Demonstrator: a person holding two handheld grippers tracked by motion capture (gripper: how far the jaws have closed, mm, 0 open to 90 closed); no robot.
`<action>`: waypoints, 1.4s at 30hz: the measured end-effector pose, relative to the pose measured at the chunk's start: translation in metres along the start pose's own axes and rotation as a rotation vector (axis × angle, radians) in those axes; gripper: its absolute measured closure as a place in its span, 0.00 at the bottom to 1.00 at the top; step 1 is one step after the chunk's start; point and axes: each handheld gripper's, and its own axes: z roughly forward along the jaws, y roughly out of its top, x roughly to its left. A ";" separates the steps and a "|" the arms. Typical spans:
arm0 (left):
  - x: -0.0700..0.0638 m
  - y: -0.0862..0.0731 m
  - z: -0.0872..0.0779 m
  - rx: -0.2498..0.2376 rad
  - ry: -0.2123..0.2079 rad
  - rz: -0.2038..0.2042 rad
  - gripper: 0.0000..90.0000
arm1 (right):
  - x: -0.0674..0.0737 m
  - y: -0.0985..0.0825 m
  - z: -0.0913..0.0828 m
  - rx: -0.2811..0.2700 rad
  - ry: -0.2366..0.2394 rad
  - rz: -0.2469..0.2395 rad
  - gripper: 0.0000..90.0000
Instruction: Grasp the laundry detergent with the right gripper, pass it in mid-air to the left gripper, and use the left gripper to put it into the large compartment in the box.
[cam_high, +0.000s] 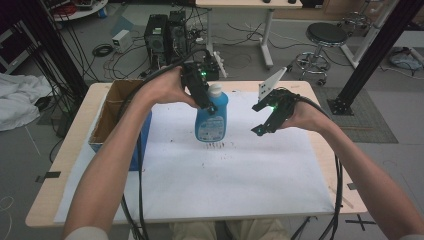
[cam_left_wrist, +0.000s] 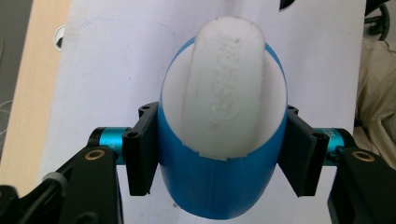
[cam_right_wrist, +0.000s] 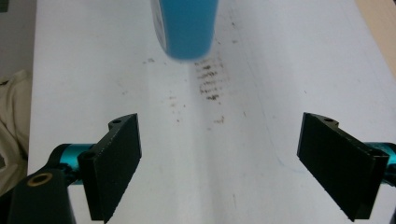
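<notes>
A blue bottle (cam_high: 211, 122) with a white cap (cam_high: 215, 91) hangs upright just above the white sheet (cam_high: 200, 185) on the table. My left gripper (cam_high: 209, 106) is shut on its upper part, coming down from above. In the left gripper view the two black pads (cam_left_wrist: 142, 149) press on the blue shoulder of the bottle (cam_left_wrist: 219, 196) below the white cap (cam_left_wrist: 224, 88). My right gripper (cam_high: 258, 120) stands open to the right of the bottle, apart from it. Nothing lies between its wide-spread jaws (cam_right_wrist: 219, 163). The bottle's base (cam_right_wrist: 187, 28) shows ahead of them.
An open cardboard box (cam_high: 111, 107) with a blue side sits at the table's left edge. Dark smudges (cam_high: 218, 146) mark the sheet under the bottle. Cables trail from both grippers down past the front edge. Beyond the table are computer cases and a stool.
</notes>
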 end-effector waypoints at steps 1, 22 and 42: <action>0.000 -0.002 -0.005 0.000 0.006 -0.012 0.42 | -0.001 -0.003 -0.003 0.004 -0.009 0.011 0.14; 0.014 -0.042 -0.107 0.037 0.111 -0.134 0.42 | -0.005 -0.051 -0.022 0.116 -0.084 0.081 0.14; 0.033 -0.118 -0.156 0.060 0.185 -0.278 0.42 | -0.006 -0.070 -0.016 0.146 -0.097 0.116 0.14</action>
